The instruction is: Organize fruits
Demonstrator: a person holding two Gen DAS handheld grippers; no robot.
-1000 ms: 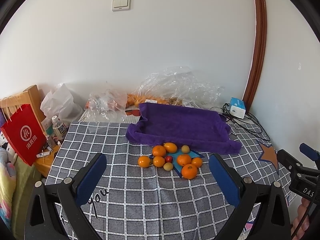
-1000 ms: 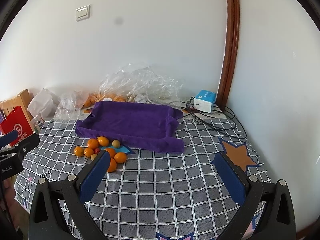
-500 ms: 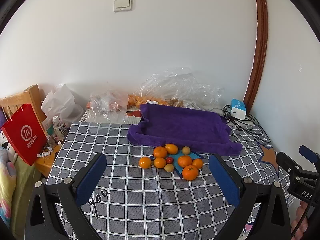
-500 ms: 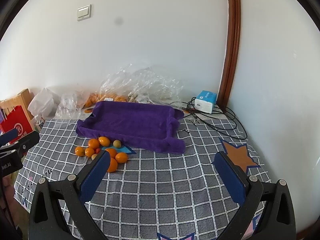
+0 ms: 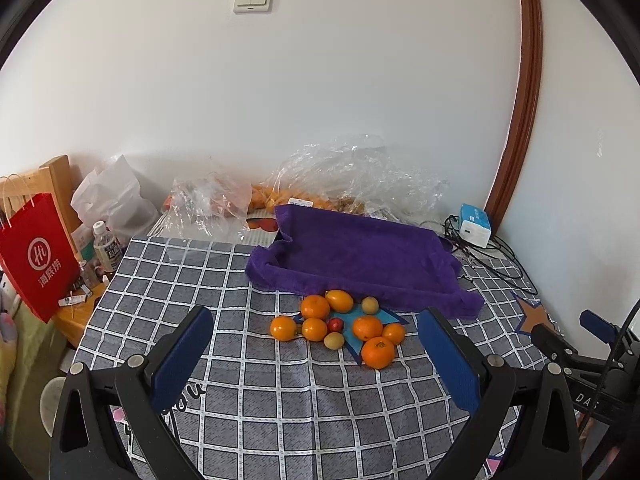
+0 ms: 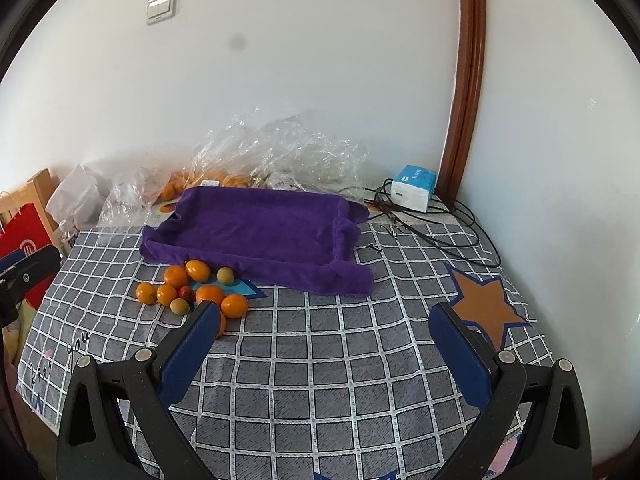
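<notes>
A cluster of several oranges (image 5: 316,307), two small yellow-green fruits and one small red fruit (image 5: 335,324) lies on the checked tablecloth, just in front of a purple cloth-lined tray (image 5: 360,252). The largest orange (image 5: 377,352) is nearest me. The cluster also shows in the right wrist view (image 6: 176,276), left of centre, with the tray (image 6: 260,228) behind it. My left gripper (image 5: 316,356) is open and empty, above the table short of the fruit. My right gripper (image 6: 324,348) is open and empty, to the right of the fruit; its left finger hides part of one orange.
Clear plastic bags (image 5: 360,172) with more fruit lie against the wall behind the tray. A blue-white box (image 5: 474,230) and black cables (image 6: 432,224) sit at the back right. A red paper bag (image 5: 38,256), a bottle (image 5: 106,246) and a wooden chair stand off the table's left edge.
Both grippers have moved slightly forward toward the table; the fruit and tray sit a little lower and closer in both views. Nothing was grasped or moved.
</notes>
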